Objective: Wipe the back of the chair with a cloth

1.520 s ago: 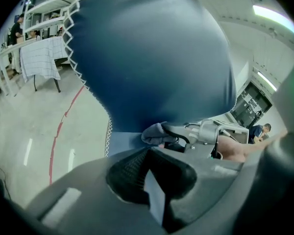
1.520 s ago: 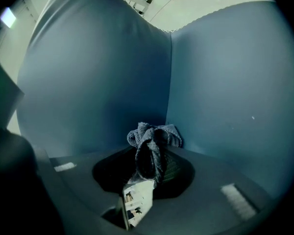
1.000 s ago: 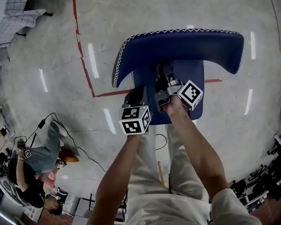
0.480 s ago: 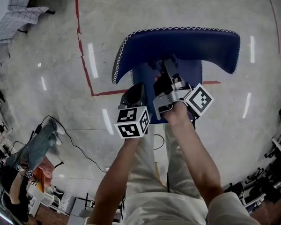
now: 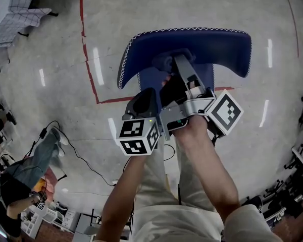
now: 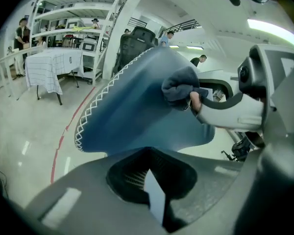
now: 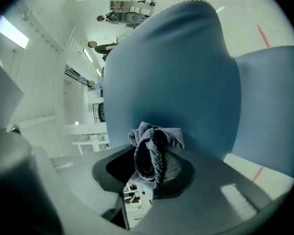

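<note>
Cloth [image 7: 154,143] clamped in right claw [image 7: 152,168], against chair back [image 7: 176,72].

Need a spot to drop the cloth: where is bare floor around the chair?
Bare floor lies beyond the chair back, right of the red tape line, and again to the back's right. Crowded: the seat, under the left gripper and the right gripper, which grips the cloth; and the lower left, with a cable and a person.
</note>
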